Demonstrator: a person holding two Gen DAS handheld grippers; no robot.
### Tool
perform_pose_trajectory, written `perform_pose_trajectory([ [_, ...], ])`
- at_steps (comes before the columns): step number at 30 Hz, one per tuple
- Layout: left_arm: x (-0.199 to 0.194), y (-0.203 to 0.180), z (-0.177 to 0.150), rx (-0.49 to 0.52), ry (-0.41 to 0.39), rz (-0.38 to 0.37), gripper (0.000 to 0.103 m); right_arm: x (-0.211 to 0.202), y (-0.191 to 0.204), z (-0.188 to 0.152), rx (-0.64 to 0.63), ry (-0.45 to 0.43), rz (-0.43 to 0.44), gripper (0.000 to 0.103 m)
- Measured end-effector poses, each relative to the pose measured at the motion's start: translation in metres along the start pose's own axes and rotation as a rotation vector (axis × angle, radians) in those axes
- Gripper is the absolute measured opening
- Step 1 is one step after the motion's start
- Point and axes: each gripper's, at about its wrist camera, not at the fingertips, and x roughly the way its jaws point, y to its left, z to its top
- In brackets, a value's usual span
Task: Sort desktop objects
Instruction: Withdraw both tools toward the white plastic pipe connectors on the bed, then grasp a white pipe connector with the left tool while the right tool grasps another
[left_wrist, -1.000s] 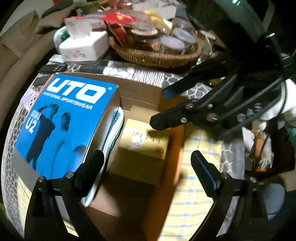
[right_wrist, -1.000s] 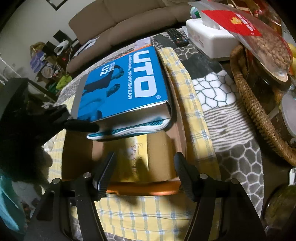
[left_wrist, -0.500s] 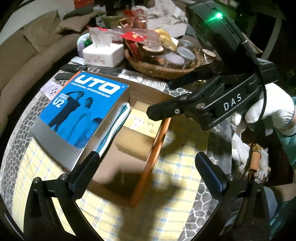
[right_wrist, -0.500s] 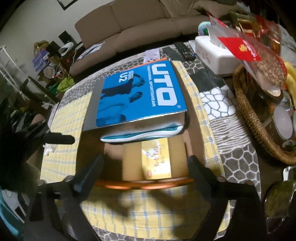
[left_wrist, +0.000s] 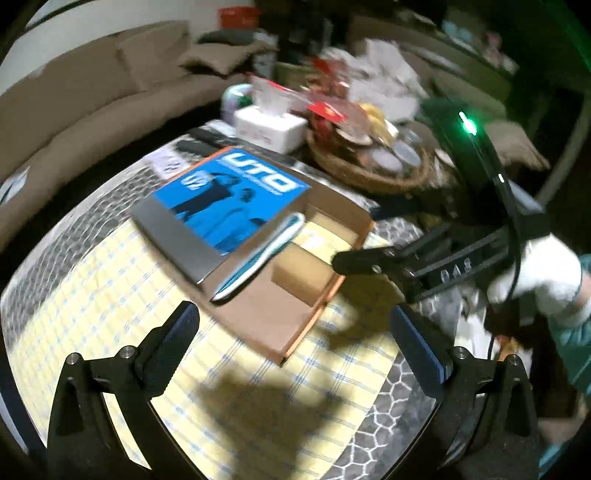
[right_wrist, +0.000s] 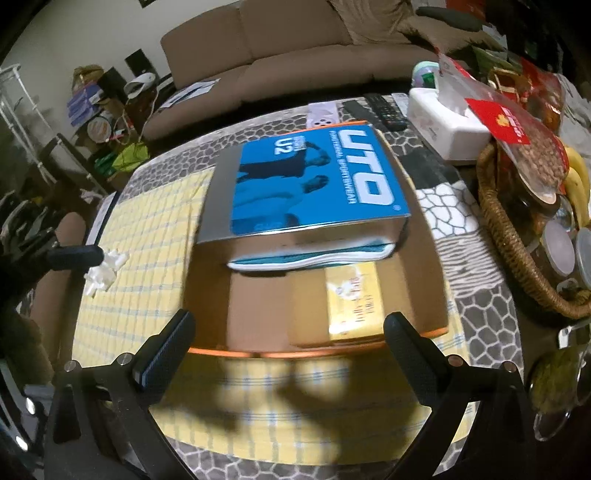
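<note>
Hovering spread right tongs (right_wrist: 286, 334), spread left tongs (left_wrist: 295, 332), glossy blue box (right_wrist: 314, 181), shallow cardboard tray (right_wrist: 428, 291)

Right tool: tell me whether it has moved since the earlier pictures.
Yes. The right tool has drawn back from the cardboard tray, jaws just opened wide, empty.

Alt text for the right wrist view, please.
Open right gripper, holding nothing, hovers over a shallow cardboard box containing a blue UTO package and a yellow packet, on a yellow checked cloth.

UTO box (right_wrist: 314, 181) in cardboard tray (right_wrist: 428, 288) w/ small box (right_wrist: 354, 299) beside, basket (right_wrist: 517, 258) right of tray
</note>
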Motion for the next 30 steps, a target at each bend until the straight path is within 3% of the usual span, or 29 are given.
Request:
perform_pose_trajectory([
  [7,-0.030,0.040,-0.038,-0.176,0.006,0.153,0.103,0.005,0.052,-0.005,-0.058,0.009,0.017,0.103],
  [14,-0.078,0.101,-0.098,-0.462,-0.028,0.298,0.103,0.016,0.108,-0.011,-0.107,0.010,0.030,0.103],
  [20,-0.104,0.139,-0.148,-0.575,-0.049,0.356,0.103,0.030,0.152,-0.016,-0.126,0.009,0.069,0.103],
  [26,-0.125,0.164,-0.182,-0.632,-0.072,0.416,0.103,0.051,0.195,-0.015,-0.157,0.015,0.081,0.103],
  [30,-0.131,0.179,-0.199,-0.630,-0.063,0.502,0.103,0.065,0.219,-0.013,-0.183,0.005,0.080,0.103],
])
